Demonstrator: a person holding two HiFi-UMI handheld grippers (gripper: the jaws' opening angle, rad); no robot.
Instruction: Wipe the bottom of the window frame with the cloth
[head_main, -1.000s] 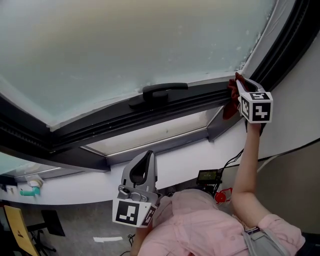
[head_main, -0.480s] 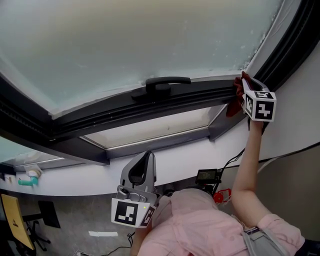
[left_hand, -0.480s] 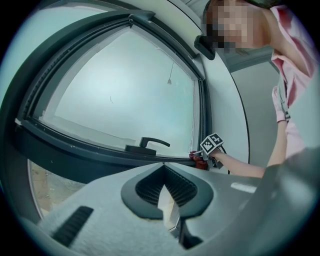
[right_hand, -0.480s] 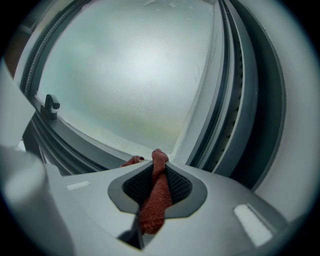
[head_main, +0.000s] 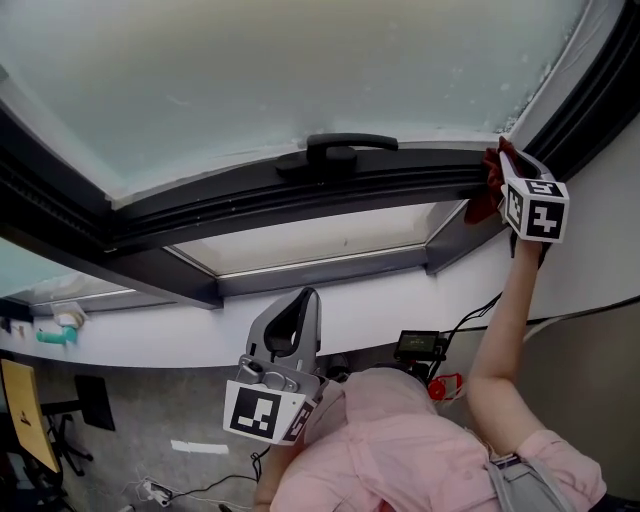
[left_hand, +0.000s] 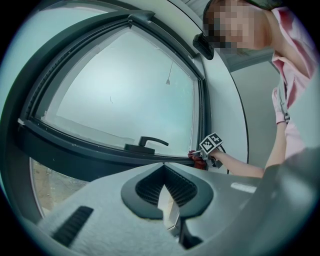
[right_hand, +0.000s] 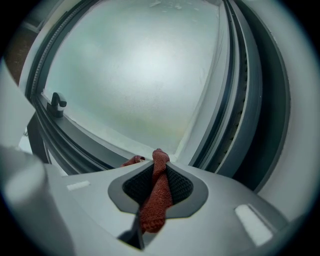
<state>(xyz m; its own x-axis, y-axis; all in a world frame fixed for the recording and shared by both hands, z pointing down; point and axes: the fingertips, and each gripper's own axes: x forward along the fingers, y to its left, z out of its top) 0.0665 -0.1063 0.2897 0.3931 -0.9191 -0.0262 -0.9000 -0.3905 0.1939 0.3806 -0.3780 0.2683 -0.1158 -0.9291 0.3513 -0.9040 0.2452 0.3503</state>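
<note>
**A:** Head view first. Where is the work?

**B:** At the far right corner of the window. The right gripper (head_main: 503, 162) is raised at arm's length, with the red cloth (head_main: 486, 197) against the right end of the window frame (head_main: 300, 196), along its dark bottom rail. The left gripper (head_main: 298, 306) hangs low and near, well apart from the window.

**A:** And the left gripper view?

**B:** Its jaws are pressed together with nothing between them. Beyond them is the black handle (left_hand: 146, 143) on the bottom rail. To its right, the cloth (left_hand: 196, 157) sits in the corner under the right gripper (left_hand: 206, 153).

**A:** The right gripper view?

**B:** The jaws pinch the cloth (right_hand: 155, 200), which is bunched into a narrow rope. One fold pokes out to the left, over the window frame (right_hand: 75, 146). The glass (right_hand: 135, 70) fills the view beyond, and the handle (right_hand: 57, 104) is far off to the left.

**A:** What would make this stroke a good one?

**B:** The cloth is roped up, so probably little of it touches the rail. I would tip the gripper so the loose fold lies flat. Then I would press lightly and draw left along the rail in one steady pass. I would lift or steer around the handle so the cloth does not snag on it.
</note>
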